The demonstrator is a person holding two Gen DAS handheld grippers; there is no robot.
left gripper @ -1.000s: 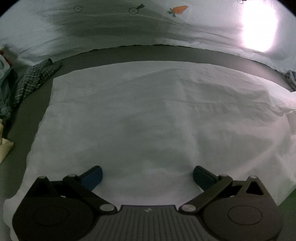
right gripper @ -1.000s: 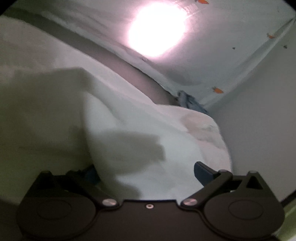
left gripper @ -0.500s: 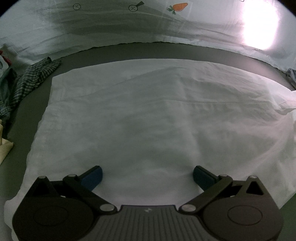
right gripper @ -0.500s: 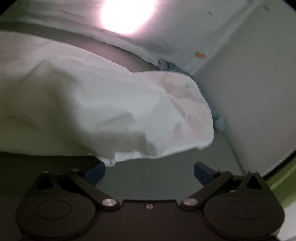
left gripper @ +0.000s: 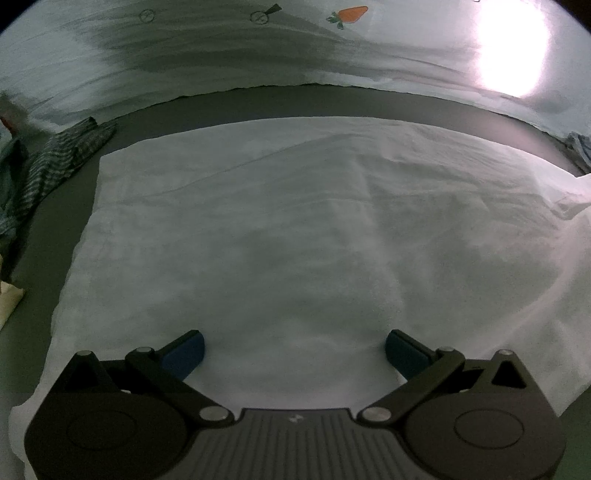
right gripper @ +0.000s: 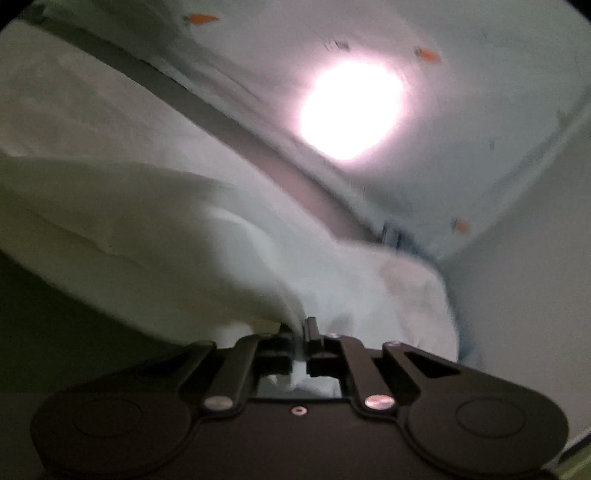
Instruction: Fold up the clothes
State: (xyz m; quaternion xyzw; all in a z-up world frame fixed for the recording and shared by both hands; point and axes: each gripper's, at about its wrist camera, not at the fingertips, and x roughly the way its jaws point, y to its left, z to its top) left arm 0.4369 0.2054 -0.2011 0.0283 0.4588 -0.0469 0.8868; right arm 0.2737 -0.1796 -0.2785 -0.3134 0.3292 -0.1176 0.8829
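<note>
A white garment lies spread flat on a grey table. My left gripper is open, its blue-padded fingers resting on the garment's near edge with nothing between them. In the right wrist view my right gripper is shut on a fold of the same white garment, and the cloth lifts in a ridge running away to the left. The view is blurred.
A checked cloth lies bunched at the table's far left. A pale sheet with carrot prints hangs behind the table. A bluish cloth lies at the table's far right. A bright light glare washes out part of the backdrop.
My right gripper has closed on the garment's edge and pulled it up; it was open half a second ago. The left gripper has stayed open in place.
</note>
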